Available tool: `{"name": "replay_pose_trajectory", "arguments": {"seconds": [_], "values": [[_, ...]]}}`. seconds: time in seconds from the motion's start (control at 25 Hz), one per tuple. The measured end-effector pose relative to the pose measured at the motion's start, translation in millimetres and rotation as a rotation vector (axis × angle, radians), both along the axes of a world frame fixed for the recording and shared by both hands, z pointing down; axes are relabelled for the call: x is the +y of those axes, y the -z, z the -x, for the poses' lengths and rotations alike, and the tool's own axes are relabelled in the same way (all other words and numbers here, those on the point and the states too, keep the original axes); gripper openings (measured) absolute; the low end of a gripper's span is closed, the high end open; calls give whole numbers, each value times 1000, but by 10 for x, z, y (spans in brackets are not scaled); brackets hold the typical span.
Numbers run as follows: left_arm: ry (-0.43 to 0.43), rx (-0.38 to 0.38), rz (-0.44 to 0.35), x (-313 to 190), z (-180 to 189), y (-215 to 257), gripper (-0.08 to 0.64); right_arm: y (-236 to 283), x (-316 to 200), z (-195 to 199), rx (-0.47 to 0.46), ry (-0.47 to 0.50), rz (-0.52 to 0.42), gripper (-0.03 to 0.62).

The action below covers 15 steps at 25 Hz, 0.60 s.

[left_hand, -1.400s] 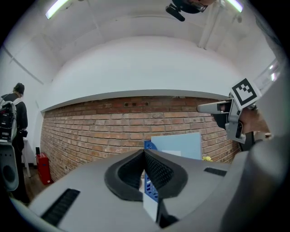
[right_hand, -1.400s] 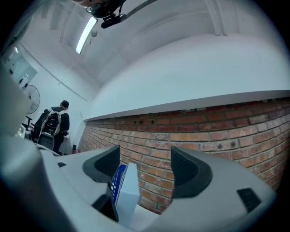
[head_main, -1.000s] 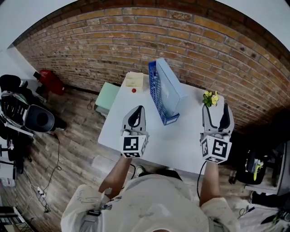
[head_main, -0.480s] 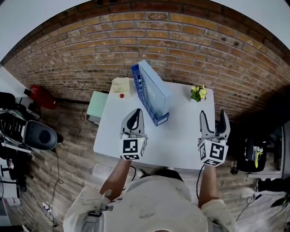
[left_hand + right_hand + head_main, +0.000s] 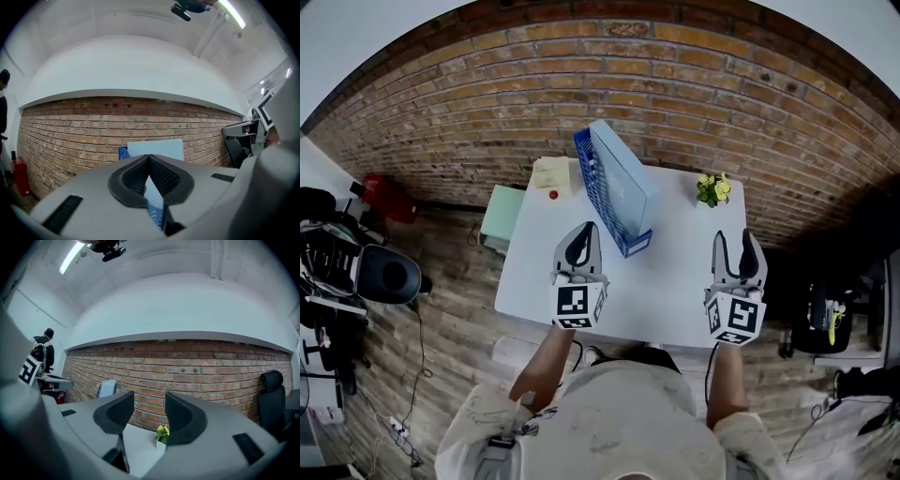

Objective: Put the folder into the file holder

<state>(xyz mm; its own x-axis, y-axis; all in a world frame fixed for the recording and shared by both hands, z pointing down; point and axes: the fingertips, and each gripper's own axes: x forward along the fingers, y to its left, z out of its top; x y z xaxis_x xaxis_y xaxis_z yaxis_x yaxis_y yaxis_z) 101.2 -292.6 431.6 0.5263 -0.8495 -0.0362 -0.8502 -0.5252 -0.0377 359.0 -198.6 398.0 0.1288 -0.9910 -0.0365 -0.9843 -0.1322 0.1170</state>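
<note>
The folder [image 5: 625, 184], pale blue, is seen standing upright inside the blue holder [image 5: 587, 171], which is set on the white table [image 5: 675, 286] towards 12 o'clock, its length running from 11 to 5 o'clock in the head view. In the left gripper view the folder is seen straight ahead, rising above the holder's rim.

The left gripper [image 5: 586, 229] is held over the table's near edge at about 7 o'clock of the holder. Its jaws are brought together at the tips and nothing is gripped between them.

The right gripper [image 5: 734, 238] is held at the table's edge at about 4 o'clock of the holder, well apart from it. Its jaws have just been closing and are seen partly apart, with only air between them.

A small plant [image 5: 711, 189] is placed at the table's 2 o'clock corner and is seen low between the right jaws in the right gripper view, far ahead. A yellow pad [image 5: 550, 174] is laid at the 10 o'clock corner.
</note>
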Motion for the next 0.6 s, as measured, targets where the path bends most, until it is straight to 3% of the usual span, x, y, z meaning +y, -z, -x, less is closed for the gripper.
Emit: {"name": "replay_pose_trajectory", "arguments": {"seconds": [0.32, 0.6], "values": [[0, -12, 2, 28, -1, -33, 9, -117, -44, 83, 7, 17, 37, 23], [10, -15, 8, 29, 31, -64, 9, -206, -68, 154, -13, 37, 53, 18]]}}
